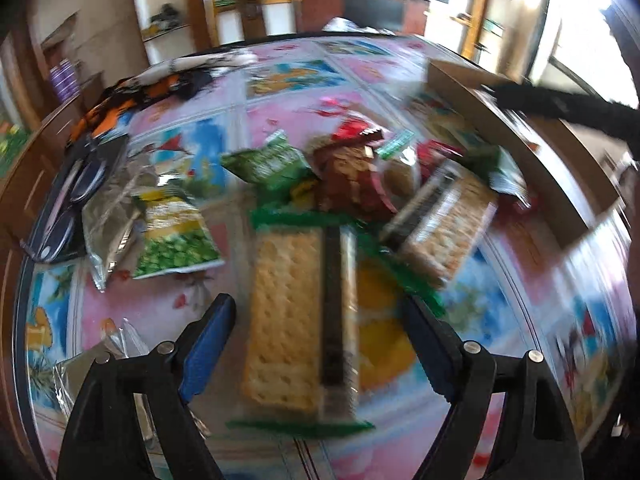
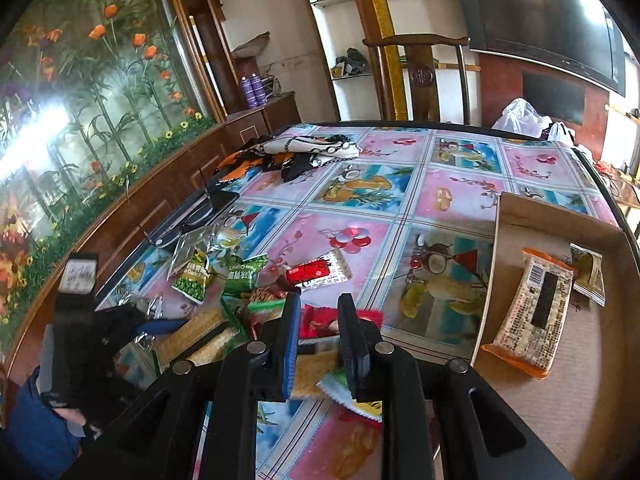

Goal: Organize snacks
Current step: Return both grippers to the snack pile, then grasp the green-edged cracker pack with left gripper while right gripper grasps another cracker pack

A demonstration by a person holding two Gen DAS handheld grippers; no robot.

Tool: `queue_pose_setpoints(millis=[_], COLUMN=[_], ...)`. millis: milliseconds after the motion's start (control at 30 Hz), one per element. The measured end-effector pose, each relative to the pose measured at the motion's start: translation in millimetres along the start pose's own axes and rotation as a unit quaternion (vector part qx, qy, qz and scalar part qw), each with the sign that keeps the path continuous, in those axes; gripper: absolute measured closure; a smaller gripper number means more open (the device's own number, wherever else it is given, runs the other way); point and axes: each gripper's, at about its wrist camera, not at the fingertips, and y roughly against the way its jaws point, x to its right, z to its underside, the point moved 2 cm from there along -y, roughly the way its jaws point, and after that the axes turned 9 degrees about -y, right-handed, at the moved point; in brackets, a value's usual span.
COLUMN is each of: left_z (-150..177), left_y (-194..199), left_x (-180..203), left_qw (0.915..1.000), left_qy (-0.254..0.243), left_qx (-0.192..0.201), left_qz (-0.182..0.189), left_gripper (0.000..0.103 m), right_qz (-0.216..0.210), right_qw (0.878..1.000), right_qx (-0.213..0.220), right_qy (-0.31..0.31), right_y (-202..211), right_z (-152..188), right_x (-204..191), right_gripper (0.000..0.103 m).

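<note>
Table (image 2: 460, 192): a glass-topped table is carrying a pink and blue fruit-print cloth; every place below is given relative to it.
Snack pile (image 1: 360, 184): mixed packets are lying heaped near the middle of the table's near side, some overlapping.
Cracker pack (image 1: 296, 320): a long clear pack with green ends is lying flat on the table, lengthwise between the two fingers of the left gripper.
Left gripper (image 1: 320, 312): it is hanging above the table with its blue-padded fingers spread wide on either side of the cracker pack; the pads are not touching it. The picture is blurred.
Second cracker pack (image 1: 444, 220): it is lying aslant at the pile's edge, toward the box side of the table.
Green pea packet (image 1: 176, 240): it is lying flat on the table beside the pile, apart from the cracker pack.
Right gripper (image 2: 318, 300): it is hovering over the pile with its fingers drawn nearly together, leaving a narrow gap; nothing is being pinched.
Cardboard box (image 2: 500, 240): an open, shallow box is sitting at the table's right edge.
Orange-edged packet (image 2: 532, 312): it is lying flat inside the box, with a smaller packet (image 2: 590, 274) beside it.
Scarf (image 2: 304, 150): a patterned cloth is lying bunched at the table's far side.
Glasses (image 2: 188, 224): a dark pair is resting near the table's left edge.
</note>
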Motion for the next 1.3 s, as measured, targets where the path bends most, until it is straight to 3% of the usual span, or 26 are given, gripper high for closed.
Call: queue_pose_setpoints(millis=[67,167,467,600,767,900,1000,1100,1200,1300], left_z=[-0.3,-2.1,-4.2,-5.2,-5.8,-5.4,-4.3,-3.0,-2.2,-2.0], left_y=[2.0,2.1,8.9,16.1,20.4,21.4,22.2,22.3,22.8,22.5], left_x=[-6.2,-14.9,-31.8,-37.8,-37.6,-37.1,-39.4,-41.7,-43.7,-44.0], left_qw=[0.9996,0.9979,0.9934,0.9909,0.99,0.9901,0.9896,0.9893,0.989,0.989], left_qy=[0.021,0.049,0.101,0.113,0.114,0.113,0.116,0.119,0.122,0.122], left_qx=[0.01,0.019,0.049,0.068,0.078,0.08,0.082,0.082,0.083,0.082], left_qz=[-0.014,-0.037,-0.025,-0.028,-0.026,-0.026,-0.023,-0.021,-0.019,-0.019], left_gripper=[0.04,0.057,0.057,0.057,0.057,0.057,0.057,0.057,0.057,0.057], right_qz=[-0.008,-0.021,-0.042,-0.017,0.026,0.027,-0.02,-0.124,-0.11,-0.106], right_qw=[1.0,1.0,0.996,0.997,0.997,0.995,0.989,0.971,0.977,0.97], right_qx=[-0.01,-0.019,-0.075,-0.074,-0.079,-0.098,-0.143,-0.199,-0.182,-0.202], right_qy=[0.004,0.002,-0.006,0.021,0.006,0.011,0.004,-0.047,0.005,0.084], right_y=[-2.3,-5.4,-27.8,-44.6,-70.7,-75.1,-68.6,-64.6,-55.4,-54.0], right_z=[2.2,4.0,14.6,20.0,15.3,21.0,33.0,37.9,38.0,51.4], right_x=[-2.7,-5.2,-8.9,-21.2,-15.8,-18.1,-25.5,-27.3,-33.9,-44.8], right_gripper=[0.082,0.082,0.082,0.082,0.082,0.073,0.056,0.056,0.051,0.05])
